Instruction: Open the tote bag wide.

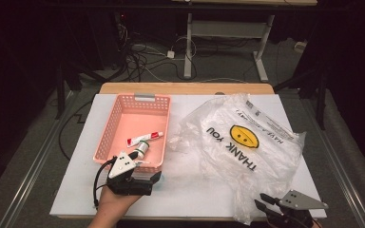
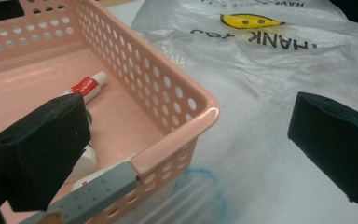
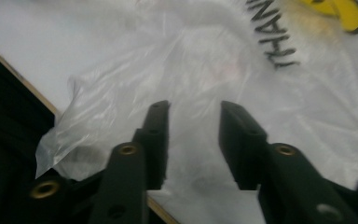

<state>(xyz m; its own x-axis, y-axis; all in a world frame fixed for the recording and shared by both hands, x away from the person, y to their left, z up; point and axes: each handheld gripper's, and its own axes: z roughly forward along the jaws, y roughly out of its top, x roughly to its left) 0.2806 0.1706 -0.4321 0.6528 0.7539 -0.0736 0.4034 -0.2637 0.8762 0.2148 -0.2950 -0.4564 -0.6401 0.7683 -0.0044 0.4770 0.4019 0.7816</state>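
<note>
1. Two hand-held grippers: the right hand-held gripper point(image 3: 192, 140) at the bench's point(image 1: 185, 190) near right corner, jaws parted, nothing gripped, plastic bag point(image 1: 247, 142) edge just ahead, likely untouched.
2. Bag lies spread forward-left of it; right hand nearer.
3. Left hand-held gripper point(image 2: 186, 140) released, straddling the pink basket's point(image 2: 186, 126) corner; a tube point(image 1: 145, 138) lies inside.
</note>
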